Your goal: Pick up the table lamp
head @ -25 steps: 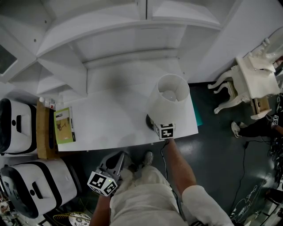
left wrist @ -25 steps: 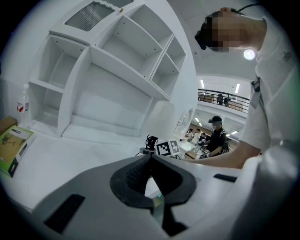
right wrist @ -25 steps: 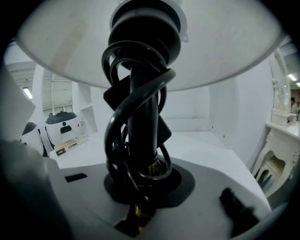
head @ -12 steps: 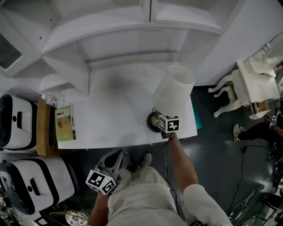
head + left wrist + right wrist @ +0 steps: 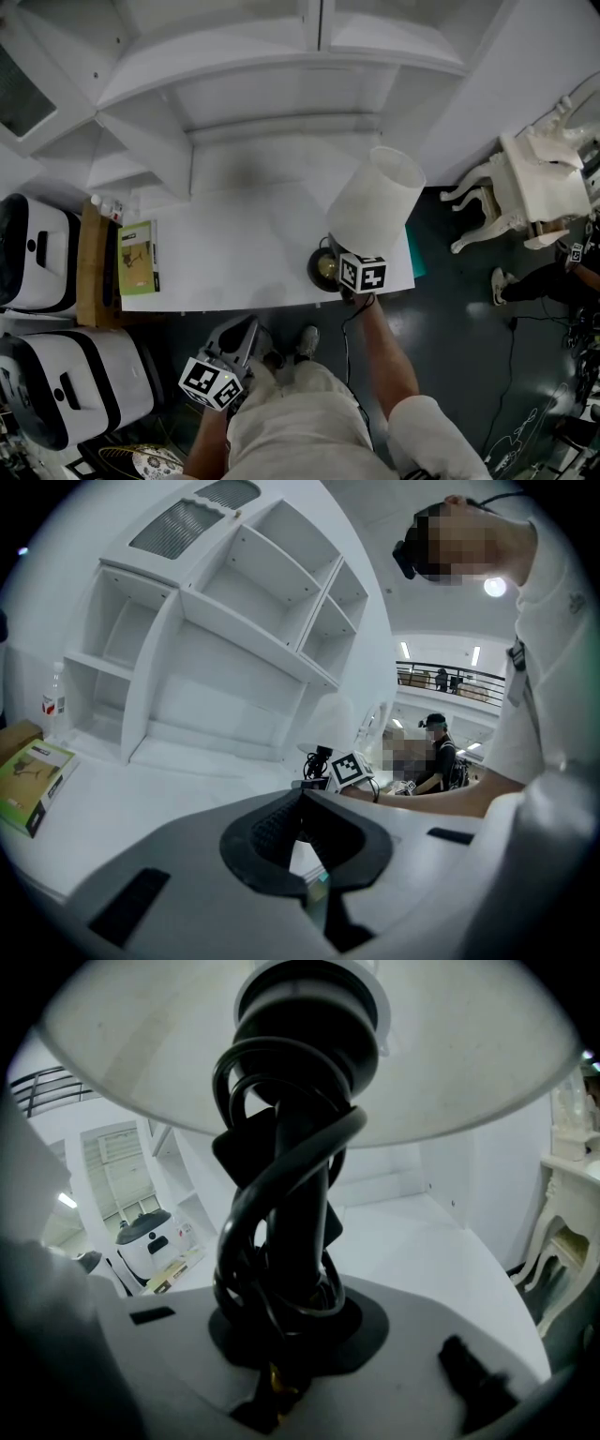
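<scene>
The table lamp has a white shade (image 5: 377, 200), a dark stem wound with black cord (image 5: 286, 1176) and a round dark base (image 5: 322, 269). It stands tilted at the right end of the white table (image 5: 234, 248), with the shade leaning away to the right. My right gripper (image 5: 345, 262) is shut on the stem just under the shade (image 5: 450, 1063); the cord coils sit between its jaws (image 5: 281, 1335). My left gripper (image 5: 244, 336) hangs low beside the person's lap, below the table's front edge. It (image 5: 300, 803) is shut with nothing in it.
A green booklet (image 5: 138, 258) lies at the table's left end beside a wooden stand (image 5: 91, 272) and white machines (image 5: 33, 253). A white shelf unit (image 5: 253, 84) backs the table. A white ornate chair (image 5: 534, 178) stands on the dark floor to the right.
The lamp has tipped from upright: its shade has swung up and to the right, and the base now shows. My right gripper rose a little with it. The left gripper has stayed put.
</scene>
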Demonstrator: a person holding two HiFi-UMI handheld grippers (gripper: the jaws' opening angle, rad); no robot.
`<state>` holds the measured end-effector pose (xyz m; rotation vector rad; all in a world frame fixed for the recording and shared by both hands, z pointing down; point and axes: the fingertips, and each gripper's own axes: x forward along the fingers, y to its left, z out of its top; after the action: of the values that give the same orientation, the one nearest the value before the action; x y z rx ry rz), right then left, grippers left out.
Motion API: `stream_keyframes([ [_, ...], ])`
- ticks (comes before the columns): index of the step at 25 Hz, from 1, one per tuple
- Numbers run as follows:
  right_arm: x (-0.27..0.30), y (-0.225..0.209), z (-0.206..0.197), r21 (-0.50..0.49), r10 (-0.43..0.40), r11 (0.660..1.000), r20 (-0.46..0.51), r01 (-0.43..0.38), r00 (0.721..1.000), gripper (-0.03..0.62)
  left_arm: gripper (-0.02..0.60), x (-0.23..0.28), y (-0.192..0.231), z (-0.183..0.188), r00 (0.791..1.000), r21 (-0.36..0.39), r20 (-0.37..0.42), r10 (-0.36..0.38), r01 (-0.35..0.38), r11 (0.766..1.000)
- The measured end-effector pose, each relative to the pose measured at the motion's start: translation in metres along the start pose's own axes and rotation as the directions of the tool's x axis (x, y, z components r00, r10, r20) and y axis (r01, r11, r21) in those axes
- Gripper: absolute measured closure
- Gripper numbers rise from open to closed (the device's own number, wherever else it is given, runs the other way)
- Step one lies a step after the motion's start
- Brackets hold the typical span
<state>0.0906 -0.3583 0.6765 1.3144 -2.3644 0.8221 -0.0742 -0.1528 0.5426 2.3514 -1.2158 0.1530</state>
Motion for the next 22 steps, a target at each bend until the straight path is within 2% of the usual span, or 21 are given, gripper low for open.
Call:
stream_keyframes([
  [10,-0.042,0.041,0.006,0.014,0.074,0.997,0.029,-0.074,0.997,0.553,0.572,-0.015,0.0,0.004,0.999,0.01,0.037,-0.015,0.015,1.0],
  [22,-0.091,0.126,-0.024,0.054,0.071,0.996,0.046,-0.074,0.996,0.554,0.572,-0.078,0.003,0.012,0.994,0.063,0.063,-0.091,0.087,0.994],
])
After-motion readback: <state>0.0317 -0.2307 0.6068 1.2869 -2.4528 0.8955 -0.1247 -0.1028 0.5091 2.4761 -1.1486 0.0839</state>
